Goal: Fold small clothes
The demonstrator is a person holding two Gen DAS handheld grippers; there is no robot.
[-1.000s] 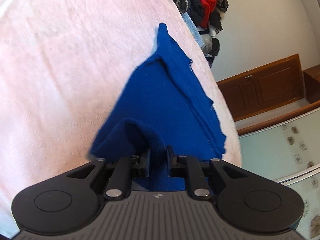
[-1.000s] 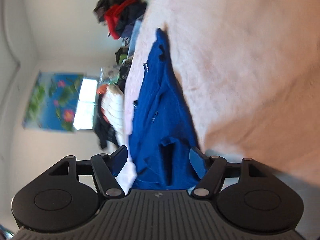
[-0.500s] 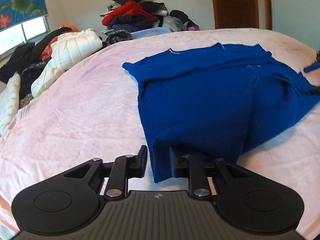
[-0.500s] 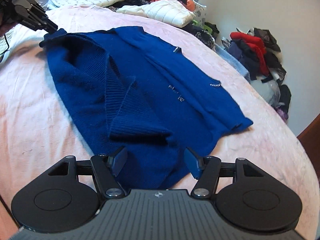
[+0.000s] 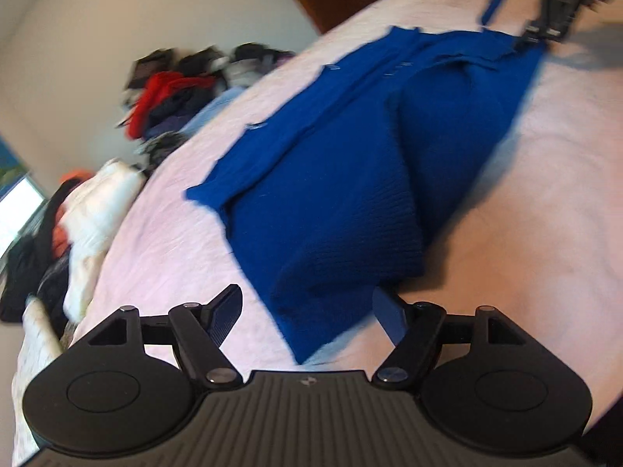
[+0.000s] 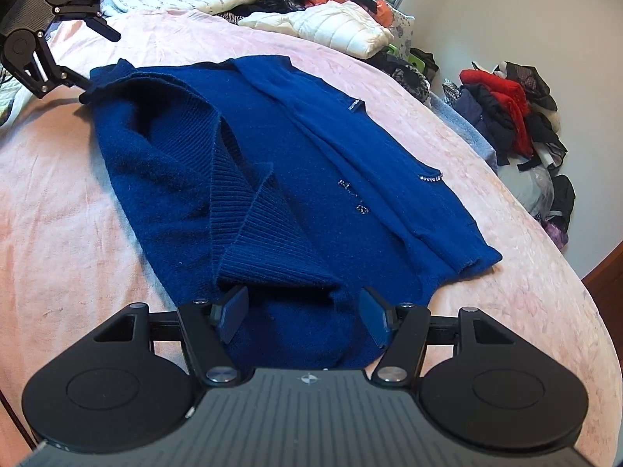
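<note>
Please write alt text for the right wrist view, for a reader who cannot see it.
A blue knitted sweater lies partly folded on a pink bedcover. The right claw hovers open over its near edge, and the left claw stands open at its far corner.

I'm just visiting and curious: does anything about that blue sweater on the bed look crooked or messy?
Yes. The blue sweater lies rumpled on the pink bedspread: its ribbed flap is folded over askew and bunched, not flat.

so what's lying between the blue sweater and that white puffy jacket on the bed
Only bare pink bedspread. In the right wrist view, nothing lies between the blue sweater and the white puffy jacket.
</note>
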